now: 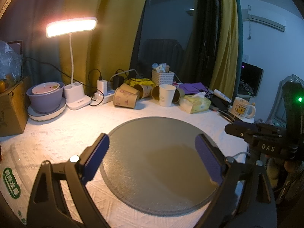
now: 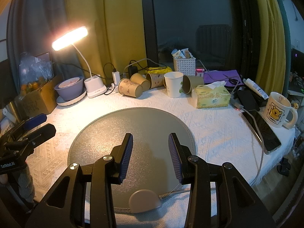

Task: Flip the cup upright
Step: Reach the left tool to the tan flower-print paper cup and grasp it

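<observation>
surface: white textured cloth-covered table (image 2: 218,125), with a round grey mat (image 2: 117,131) lying flat on it, directly under and ahead of both tongs
room: yellow curtains (image 2: 121,28) and a dark window (image 2: 190,19) behind the table; white wall air conditioner (image 1: 266,21) far right in the left wrist view
left tongs (image 1: 152,157): released, blue pads wide apart, nothing between them, over the near part of the mat
right tongs (image 2: 150,155): released, blue pads apart, empty, over the mat; a small beige rounded disc (image 2: 144,200) on the mat's near edge below them
task thing: white paper cup (image 2: 173,84) standing mouth up at the far edge of the table, well ahead of both tongs, slightly right of centre
brown cups: several brown paper cups (image 2: 131,87) lying on their sides, left of and touching around the white cup; one more brown cup (image 2: 191,84) on its side just right of it
in the way: nothing between the tongs and the cup but bare mat and cloth
far left: lit white desk lamp (image 2: 70,39) on a white base; purple bowl (image 2: 69,88) on a white plate; cardboard box (image 2: 36,98)
far back: white woven basket (image 2: 184,64); charger plugs and black cables (image 2: 115,76)
right: yellow tissue box (image 2: 210,96) just beside the cups; dark phone (image 2: 261,129) with cable; white bear-print mug (image 2: 278,110) far right
</observation>
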`<action>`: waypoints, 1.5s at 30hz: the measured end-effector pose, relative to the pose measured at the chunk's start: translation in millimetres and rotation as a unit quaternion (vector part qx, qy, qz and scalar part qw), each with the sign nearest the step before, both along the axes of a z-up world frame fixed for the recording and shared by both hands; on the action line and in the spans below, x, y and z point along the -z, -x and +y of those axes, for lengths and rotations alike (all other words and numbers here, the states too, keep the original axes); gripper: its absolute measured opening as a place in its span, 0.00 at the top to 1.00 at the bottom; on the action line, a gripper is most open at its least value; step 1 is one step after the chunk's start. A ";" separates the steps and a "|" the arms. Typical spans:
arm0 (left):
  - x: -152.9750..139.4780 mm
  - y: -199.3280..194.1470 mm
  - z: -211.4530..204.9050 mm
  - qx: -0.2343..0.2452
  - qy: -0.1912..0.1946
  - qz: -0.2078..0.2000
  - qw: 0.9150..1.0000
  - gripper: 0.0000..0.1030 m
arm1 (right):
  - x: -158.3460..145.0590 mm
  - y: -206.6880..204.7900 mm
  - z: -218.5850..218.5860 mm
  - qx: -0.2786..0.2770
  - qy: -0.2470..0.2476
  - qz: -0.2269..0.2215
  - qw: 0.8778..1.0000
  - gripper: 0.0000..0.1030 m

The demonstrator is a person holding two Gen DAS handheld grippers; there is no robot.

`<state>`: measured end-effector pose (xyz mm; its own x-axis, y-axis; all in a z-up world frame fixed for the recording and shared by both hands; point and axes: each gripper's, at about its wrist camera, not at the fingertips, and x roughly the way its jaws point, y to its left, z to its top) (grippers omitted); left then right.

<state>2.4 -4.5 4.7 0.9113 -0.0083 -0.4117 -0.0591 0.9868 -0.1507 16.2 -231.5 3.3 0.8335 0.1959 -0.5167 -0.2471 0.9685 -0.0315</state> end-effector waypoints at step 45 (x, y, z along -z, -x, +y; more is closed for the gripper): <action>64.6 -297.3 98.5 -0.149 0.228 0.192 0.943 0.10 | -1.7 -272.0 4.6 -0.083 0.046 0.075 0.993 0.60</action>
